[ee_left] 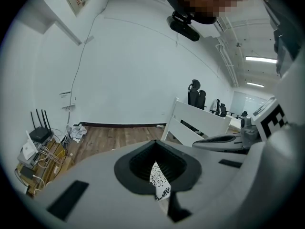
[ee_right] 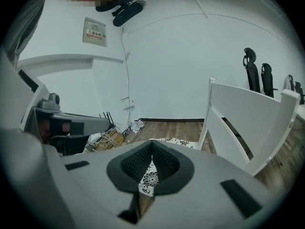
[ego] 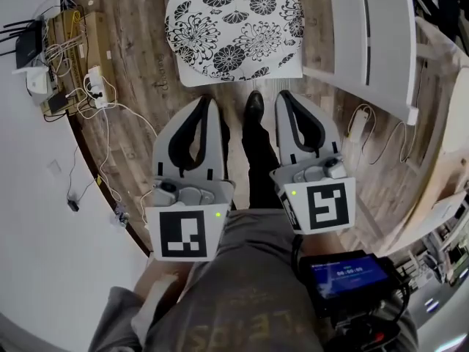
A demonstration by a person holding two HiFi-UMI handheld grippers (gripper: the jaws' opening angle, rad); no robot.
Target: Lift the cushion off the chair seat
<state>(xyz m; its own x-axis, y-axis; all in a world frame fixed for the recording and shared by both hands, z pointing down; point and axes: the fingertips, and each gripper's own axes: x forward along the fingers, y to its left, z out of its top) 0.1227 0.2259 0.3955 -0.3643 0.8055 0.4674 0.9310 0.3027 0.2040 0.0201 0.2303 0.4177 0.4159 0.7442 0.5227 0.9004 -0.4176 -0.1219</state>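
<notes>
The cushion (ego: 234,28), white with black flowers, lies flat on the seat of a white chair (ego: 370,39) at the top of the head view. My left gripper (ego: 210,101) and right gripper (ego: 281,95) hang side by side just short of its near edge, both pointing at it and touching nothing. Each pair of jaws is shut, tips together, with nothing between them. In the left gripper view (ee_left: 155,143) a sliver of the cushion (ee_left: 159,181) shows through the jaw window. In the right gripper view (ee_right: 151,142) the cushion (ee_right: 177,142) lies just beyond the tips.
Routers, a power strip and tangled cables (ego: 66,64) lie on the wood floor along the white wall at left. The chair's backrest (ee_right: 243,113) stands to the right. The person's dark shoe (ego: 254,107) is between the grippers. A small screen device (ego: 344,273) sits behind the right gripper.
</notes>
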